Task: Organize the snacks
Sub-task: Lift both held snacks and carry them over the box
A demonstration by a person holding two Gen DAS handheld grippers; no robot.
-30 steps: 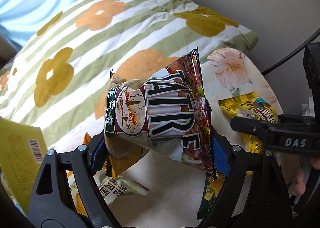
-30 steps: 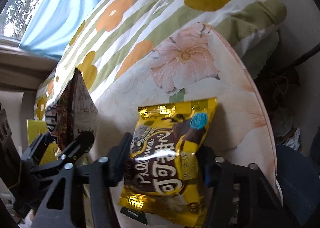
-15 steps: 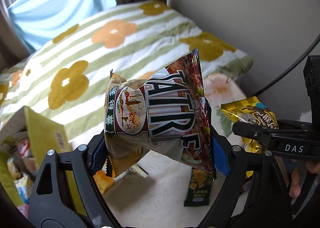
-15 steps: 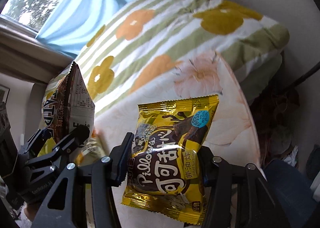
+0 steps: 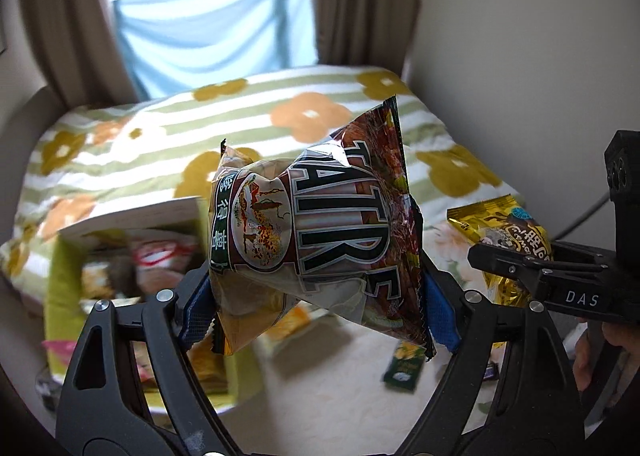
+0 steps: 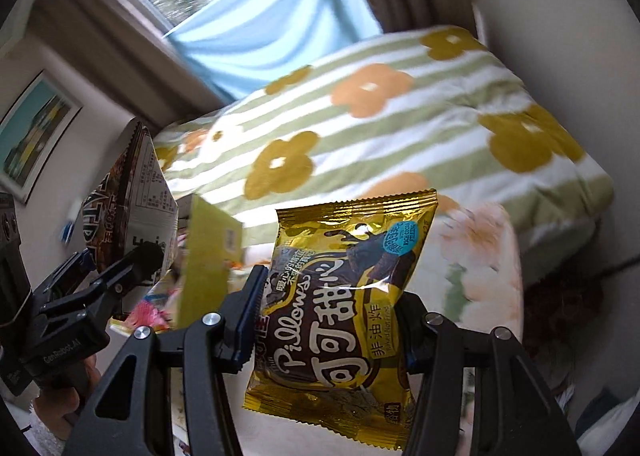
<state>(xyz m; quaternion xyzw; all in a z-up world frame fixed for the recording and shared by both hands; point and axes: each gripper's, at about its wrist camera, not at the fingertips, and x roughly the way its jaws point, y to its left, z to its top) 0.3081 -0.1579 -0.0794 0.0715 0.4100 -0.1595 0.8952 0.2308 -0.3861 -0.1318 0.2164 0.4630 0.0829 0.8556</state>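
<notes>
Held up in the air, well above the round table [image 5: 340,388], with open room all around: left gripper [image 5: 316,308] clamped on a brown snack bag [image 5: 320,240], right gripper [image 6: 328,320] clamped on a gold snack bag [image 6: 344,296]. Side by side, near but apart. Below left, flanked by an open green box [image 5: 64,296] already crowded with packets. Down on the tabletop, obstructed only by a small green packet [image 5: 404,368]. Behind, hemmed in by a flowered quilt [image 5: 200,128].
</notes>
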